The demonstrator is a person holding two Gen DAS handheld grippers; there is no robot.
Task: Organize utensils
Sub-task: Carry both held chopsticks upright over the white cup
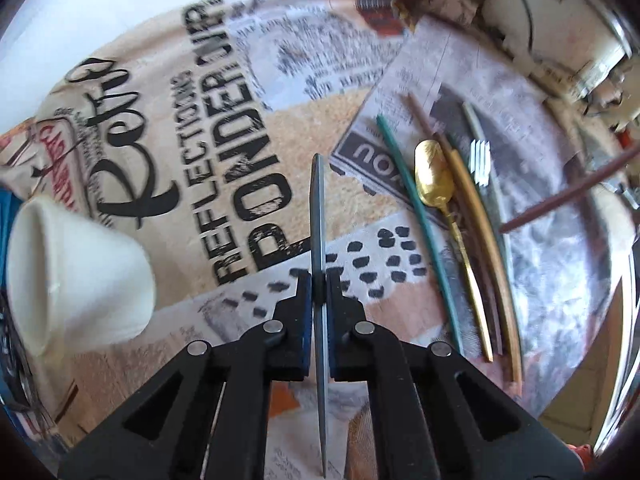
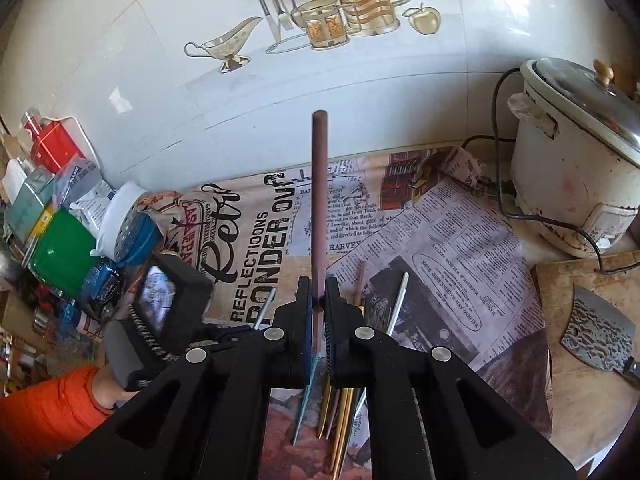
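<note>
The left gripper (image 1: pixel 319 284) is clamped on a thin grey utensil (image 1: pixel 318 216), seen edge-on and perhaps a knife, held above the cloth (image 1: pixel 248 120) beside a white cup (image 1: pixel 76 276). The right gripper (image 2: pixel 319 292) pinches a brown stick (image 2: pixel 319 200) pointing up. Other utensils (image 1: pixel 452 220) lie side by side on the newspaper (image 1: pixel 540 260).

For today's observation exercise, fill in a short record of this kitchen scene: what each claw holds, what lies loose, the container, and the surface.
left claw: shut on a thin grey-blue utensil handle
right claw: shut on a slim brown stick-like handle
loose utensils: gold metal spoon, green stick, silver fork, lying together on a newspaper sheet
container: white plastic cup, tilted in the left wrist view
surface: newsprint-patterned tablecloth
</note>
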